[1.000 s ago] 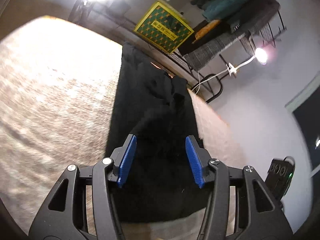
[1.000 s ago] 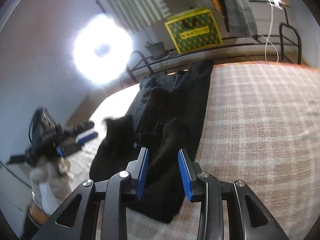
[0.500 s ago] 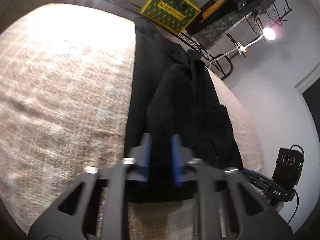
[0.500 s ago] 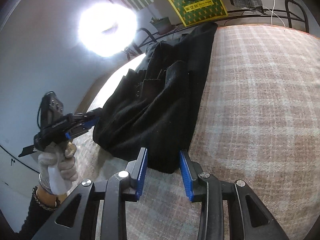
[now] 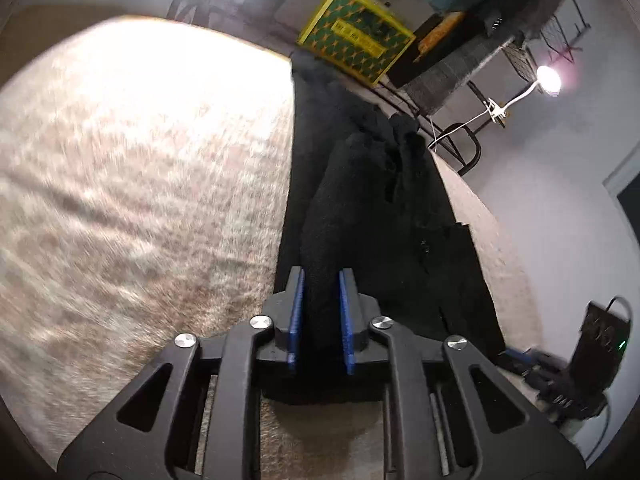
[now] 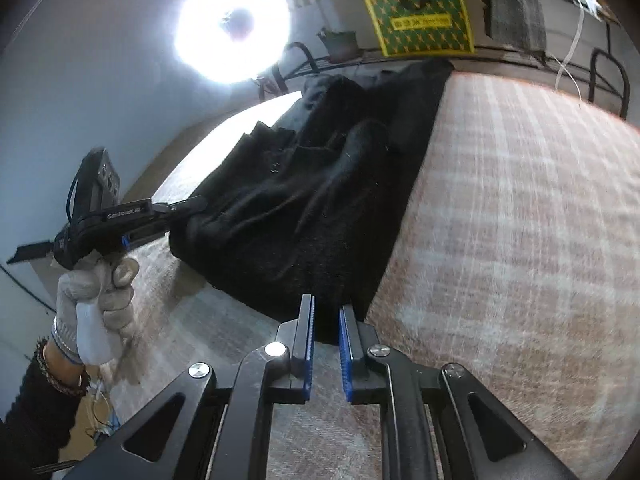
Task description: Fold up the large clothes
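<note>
Black garment [image 5: 372, 216] lies bunched lengthwise on the plaid-covered bed [image 5: 140, 184], near hem toward both cameras. Left claw [image 5: 320, 280] clamped on a raised ridge of cloth, jaws easing slightly apart. Right claw [image 6: 326, 312] closing on the near hem edge, cloth between the pads.

Risk, as I judge it: the left grip loosens and drops its fold; the right pinches only one layer, so the fold goes crooked.

Only the right wrist view shows the gloved hand [image 6: 96, 292] and ring light [image 6: 234, 26]; only the left shows the small lamp [image 5: 548, 80].
</note>
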{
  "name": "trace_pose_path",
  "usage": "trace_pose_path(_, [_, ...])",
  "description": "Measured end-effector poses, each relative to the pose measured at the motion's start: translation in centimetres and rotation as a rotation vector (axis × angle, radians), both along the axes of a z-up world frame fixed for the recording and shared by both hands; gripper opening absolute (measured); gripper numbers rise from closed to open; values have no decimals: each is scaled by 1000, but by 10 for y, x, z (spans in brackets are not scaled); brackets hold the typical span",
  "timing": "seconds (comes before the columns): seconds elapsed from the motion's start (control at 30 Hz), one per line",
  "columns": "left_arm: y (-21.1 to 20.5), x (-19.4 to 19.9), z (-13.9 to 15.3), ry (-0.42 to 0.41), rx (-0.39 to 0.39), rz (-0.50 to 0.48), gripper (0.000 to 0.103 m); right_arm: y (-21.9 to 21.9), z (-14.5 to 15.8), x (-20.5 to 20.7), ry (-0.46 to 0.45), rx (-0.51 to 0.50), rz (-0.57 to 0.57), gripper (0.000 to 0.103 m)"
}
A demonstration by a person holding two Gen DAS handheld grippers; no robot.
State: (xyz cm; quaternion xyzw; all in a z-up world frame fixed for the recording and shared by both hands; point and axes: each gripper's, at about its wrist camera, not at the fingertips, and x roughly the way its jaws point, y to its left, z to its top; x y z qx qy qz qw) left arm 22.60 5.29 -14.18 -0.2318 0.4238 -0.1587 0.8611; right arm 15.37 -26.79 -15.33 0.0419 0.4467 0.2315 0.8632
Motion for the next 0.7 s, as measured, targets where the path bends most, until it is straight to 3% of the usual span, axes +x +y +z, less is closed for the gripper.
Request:
trace_pose_path(0.17, [-10, -2, 28, -99, 49, -19, 15, -6, 25, 8, -93, 46, -20, 39])
trace_pose_path(0.33, [-21, 24, 30, -77, 32, -65, 15, -3, 18, 52, -63, 47, -80, 39])
trace_pose_path(0.4, [-27, 37, 24, -56, 22, -86, 15, 4, 11, 65, -56, 23, -90, 37])
trace_pose_path(0.47, [-32, 43, 17, -55, 94, -54, 15, 13, 7, 70, -62, -24, -80, 20])
trace_pose_path(0.53, [-32, 51, 4, -27, 156, -11, 15, 18, -1, 72, -74, -124, -114, 13])
trace_pose_path(0.6, [-30, 52, -7, -17, 170, 22, 23, 17, -16, 77, -50, -183, -150, 13])
trace_pose_path(0.7, [-32, 48, -3, -24, 235, 32, 32, 9, -13, 74, -53, -173, -176, 13])
